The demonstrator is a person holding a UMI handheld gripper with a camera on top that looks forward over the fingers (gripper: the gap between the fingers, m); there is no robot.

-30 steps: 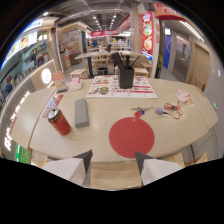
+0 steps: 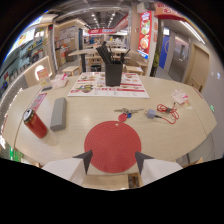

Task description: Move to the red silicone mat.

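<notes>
A round red silicone mat [image 2: 112,145] lies flat on the pale wooden table [image 2: 85,117], near its front edge. My gripper [image 2: 113,161] hangs over the mat's near rim, with its two dark fingertips [image 2: 85,159] spread wide apart. The mat shows between the fingers and just ahead of them. Nothing is held.
A red can [image 2: 35,123] and a grey case [image 2: 58,113] sit left of the mat. Keys [image 2: 125,114] and a red cable [image 2: 167,113] lie just beyond it. A black holder of utensils [image 2: 113,71] stands on menu sheets [image 2: 111,84] farther back. Restaurant tables fill the background.
The gripper has moved forward and left toward the mat, which now looks larger and sits between the fingertips instead of ahead of them.
</notes>
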